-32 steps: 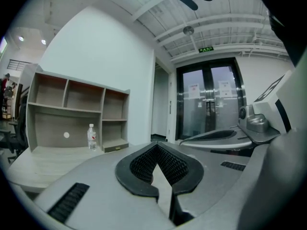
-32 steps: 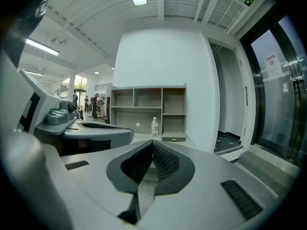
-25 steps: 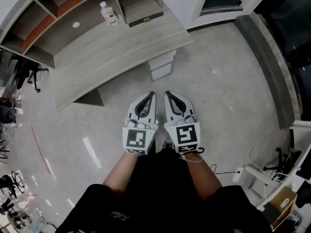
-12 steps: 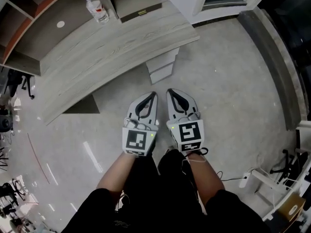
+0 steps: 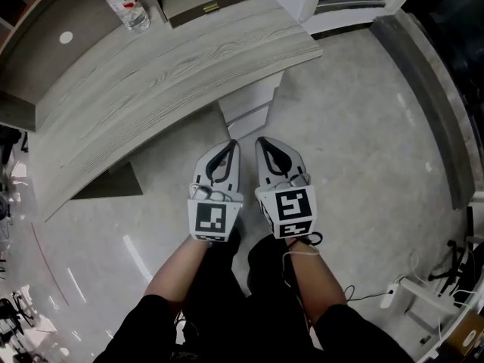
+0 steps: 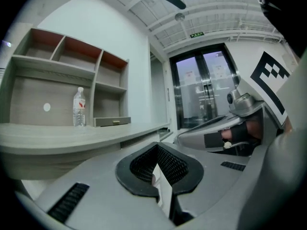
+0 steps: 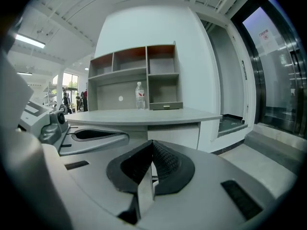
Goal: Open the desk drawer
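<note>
Left gripper (image 6: 157,150), fingers (image 6: 175,164) together and empty, short of desk (image 6: 72,137) with upright water bottle (image 6: 79,107).

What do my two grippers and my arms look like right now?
The left gripper and right gripper are pale grey tapering shells with black ribbed pads. The left cube and right cube bear black-and-white square markers. A thin white cable loops behind the right cube. Forearms are bare; clothing is black.

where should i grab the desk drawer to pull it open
Probably the top lip of the white drawer front under the desktop, coming head-on at its face: no handle shows, and the stacked fronts look stepped, leaving an edge to hook.
</note>
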Motion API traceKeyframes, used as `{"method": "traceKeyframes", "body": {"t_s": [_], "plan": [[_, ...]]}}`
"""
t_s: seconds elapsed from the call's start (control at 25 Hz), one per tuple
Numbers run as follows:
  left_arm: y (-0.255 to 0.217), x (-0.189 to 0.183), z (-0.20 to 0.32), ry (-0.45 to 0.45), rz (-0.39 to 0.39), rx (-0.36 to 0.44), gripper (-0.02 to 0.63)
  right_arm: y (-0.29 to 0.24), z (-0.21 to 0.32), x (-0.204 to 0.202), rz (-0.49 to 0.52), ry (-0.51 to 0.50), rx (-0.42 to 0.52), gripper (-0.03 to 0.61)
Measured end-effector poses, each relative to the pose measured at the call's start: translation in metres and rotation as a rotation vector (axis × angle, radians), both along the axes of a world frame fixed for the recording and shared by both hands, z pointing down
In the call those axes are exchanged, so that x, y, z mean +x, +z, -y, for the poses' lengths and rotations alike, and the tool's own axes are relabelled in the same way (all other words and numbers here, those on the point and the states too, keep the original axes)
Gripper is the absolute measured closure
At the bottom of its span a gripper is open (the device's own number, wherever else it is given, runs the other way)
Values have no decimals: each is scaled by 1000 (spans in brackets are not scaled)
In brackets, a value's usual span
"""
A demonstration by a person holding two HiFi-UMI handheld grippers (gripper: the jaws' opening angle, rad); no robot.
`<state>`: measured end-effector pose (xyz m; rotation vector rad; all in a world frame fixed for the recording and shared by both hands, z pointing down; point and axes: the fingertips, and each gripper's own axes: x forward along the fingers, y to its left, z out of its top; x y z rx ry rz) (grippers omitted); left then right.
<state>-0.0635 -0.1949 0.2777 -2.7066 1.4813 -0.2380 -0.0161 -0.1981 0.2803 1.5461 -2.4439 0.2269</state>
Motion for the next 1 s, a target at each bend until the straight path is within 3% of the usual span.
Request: {"method": "traceKeyframes", "body": {"t_s": [0.24, 0.4, 0.72, 0.8, 1.0], "plan": [[80, -1, 22, -6, 7, 1, 609, 62, 34, 3, 10, 18, -15, 572], [108, -3, 41, -34, 4, 29, 609, 89, 54, 4, 49, 22, -53, 572], [133, -7, 59, -76, -64, 68, 609, 126, 71, -4, -25, -31, 121, 572], [139, -9, 60, -79, -87, 57, 609, 135, 71, -5, 32, -44, 137, 572], [147, -4, 54, -59, -89, 48, 609, 154, 76, 9, 285, -46, 107, 572]]}}
